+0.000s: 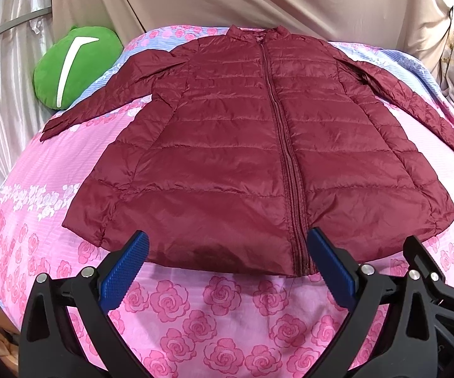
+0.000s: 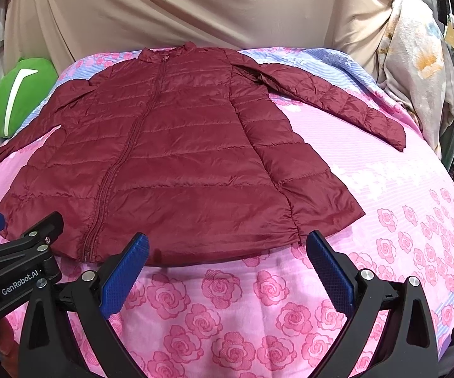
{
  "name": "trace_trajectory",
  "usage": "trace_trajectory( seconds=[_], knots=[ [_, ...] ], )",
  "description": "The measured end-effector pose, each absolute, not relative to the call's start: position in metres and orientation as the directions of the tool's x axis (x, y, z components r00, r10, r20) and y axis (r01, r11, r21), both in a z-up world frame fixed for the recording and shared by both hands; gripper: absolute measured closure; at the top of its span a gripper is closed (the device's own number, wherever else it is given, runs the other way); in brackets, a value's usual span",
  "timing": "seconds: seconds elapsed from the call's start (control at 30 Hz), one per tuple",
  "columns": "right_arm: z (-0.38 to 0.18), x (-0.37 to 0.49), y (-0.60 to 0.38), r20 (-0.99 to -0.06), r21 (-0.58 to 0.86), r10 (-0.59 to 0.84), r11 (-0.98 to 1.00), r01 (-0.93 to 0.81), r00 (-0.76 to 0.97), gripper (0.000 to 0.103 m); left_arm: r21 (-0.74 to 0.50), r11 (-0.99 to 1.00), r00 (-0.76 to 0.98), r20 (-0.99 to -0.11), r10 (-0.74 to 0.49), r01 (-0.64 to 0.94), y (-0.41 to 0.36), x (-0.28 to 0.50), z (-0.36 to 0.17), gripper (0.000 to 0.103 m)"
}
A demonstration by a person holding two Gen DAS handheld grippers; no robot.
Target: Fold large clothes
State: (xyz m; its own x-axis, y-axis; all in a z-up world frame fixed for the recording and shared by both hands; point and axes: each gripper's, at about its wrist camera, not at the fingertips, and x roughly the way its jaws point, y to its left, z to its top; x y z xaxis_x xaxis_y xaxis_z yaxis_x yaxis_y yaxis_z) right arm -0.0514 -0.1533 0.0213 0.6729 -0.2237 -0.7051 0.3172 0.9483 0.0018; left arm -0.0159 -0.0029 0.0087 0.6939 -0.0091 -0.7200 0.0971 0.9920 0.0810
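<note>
A maroon quilted jacket (image 1: 246, 145) (image 2: 176, 154) lies flat and zipped on the bed, front up, collar at the far side, both sleeves spread outward. My left gripper (image 1: 227, 239) is open just over the near hem, beside the zipper's lower end, with nothing between its blue pads (image 1: 126, 264). My right gripper (image 2: 227, 239) is open over the hem's right portion, also empty. In the right wrist view the left gripper's body (image 2: 16, 261) shows at lower left. In the left wrist view part of the right gripper (image 1: 431, 267) appears at lower right.
A pink rose-print bedspread (image 1: 227, 315) (image 2: 400, 220) covers the bed. A green round pillow (image 1: 76, 63) (image 2: 19, 97) sits at the far left corner. Beige curtains hang behind. A floral cloth (image 2: 416, 63) and cables hang at the right.
</note>
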Motion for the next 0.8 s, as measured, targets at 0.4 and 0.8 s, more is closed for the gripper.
trace_trajectory(
  seconds=[0.4, 0.8],
  knots=[
    [0.0221, -0.0536, -0.1517, -0.705, 0.0, -0.226, 0.948, 0.318, 0.673, 0.005, 0.08, 0.992, 0.693, -0.721, -0.009, 0.096, -0.0017, -0.0178, 0.0083, 0.005],
    [0.0224, -0.054, -0.1505, -0.707, 0.0, -0.225, 0.948, 0.318, 0.67, 0.005, 0.071, 0.993, 0.688, -0.726, -0.011, 0.091, 0.0014, -0.0171, 0.0063, 0.005]
  ],
)
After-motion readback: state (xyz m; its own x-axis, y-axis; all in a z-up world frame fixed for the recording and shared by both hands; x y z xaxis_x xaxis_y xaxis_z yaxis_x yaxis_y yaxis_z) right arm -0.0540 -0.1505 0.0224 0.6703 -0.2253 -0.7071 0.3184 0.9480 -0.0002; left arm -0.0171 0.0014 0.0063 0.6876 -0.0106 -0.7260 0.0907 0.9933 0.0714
